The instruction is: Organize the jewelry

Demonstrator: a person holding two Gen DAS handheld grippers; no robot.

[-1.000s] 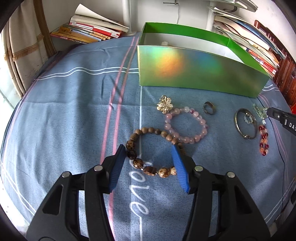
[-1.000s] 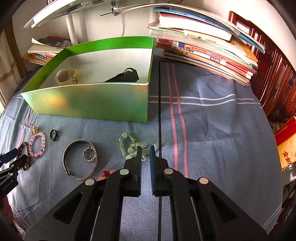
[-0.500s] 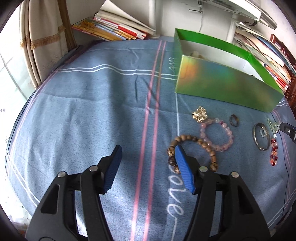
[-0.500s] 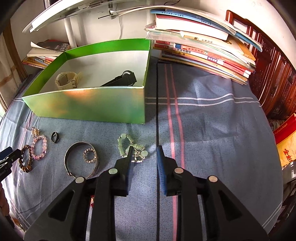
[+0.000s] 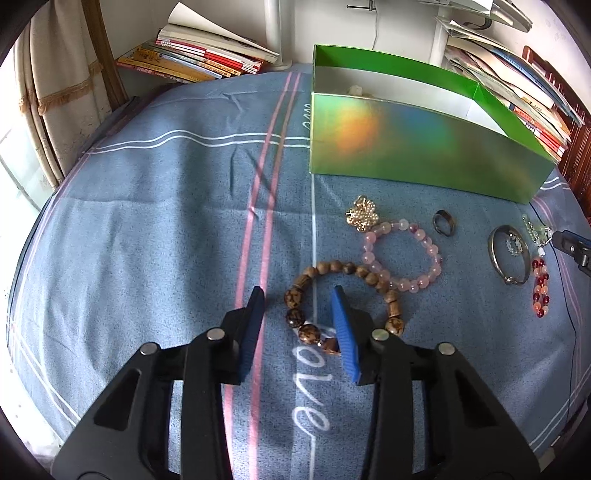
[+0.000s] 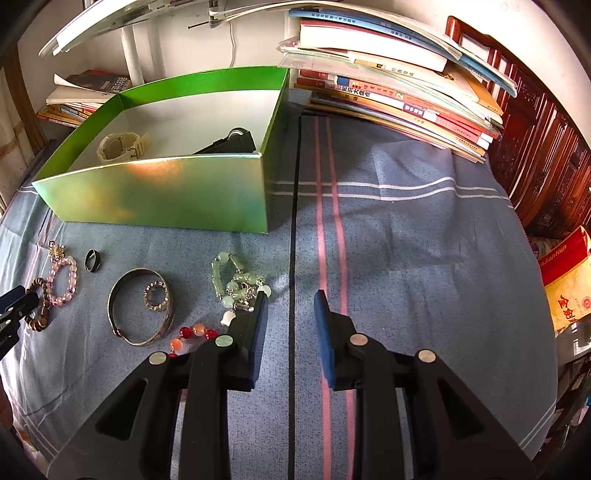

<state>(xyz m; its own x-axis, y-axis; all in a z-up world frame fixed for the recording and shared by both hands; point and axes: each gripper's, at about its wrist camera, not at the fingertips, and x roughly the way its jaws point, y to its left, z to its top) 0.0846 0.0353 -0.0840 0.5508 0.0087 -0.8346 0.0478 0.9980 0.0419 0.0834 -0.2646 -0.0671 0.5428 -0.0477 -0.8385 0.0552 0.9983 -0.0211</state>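
Jewelry lies on a blue cloth in front of a green box (image 5: 417, 147). My left gripper (image 5: 297, 295) is open, its jaws either side of the left arc of a brown wooden bead bracelet (image 5: 343, 267). A pink bead bracelet (image 5: 428, 245), gold brooch (image 5: 362, 214), dark ring (image 5: 443, 223), silver bangle (image 5: 496, 258) and red bead string (image 5: 541, 291) lie to its right. My right gripper (image 6: 290, 297) is open and empty, just right of a pale green bead bracelet (image 6: 232, 280). The box (image 6: 166, 192) holds a cream watch (image 6: 122, 146) and a black watch (image 6: 231, 142).
Stacks of books stand behind the box at the back left (image 5: 199, 55) and back right (image 6: 399, 85). A small ring (image 6: 155, 293) lies inside the bangle (image 6: 125, 325). A white lamp pole (image 5: 277, 33) rises at the back. Dark wooden furniture (image 6: 543, 155) is at the right.
My left gripper swung left, then came back over the wooden bracelet's left side. My right gripper opened from nearly shut to wide and shifted slightly right of the green beads.
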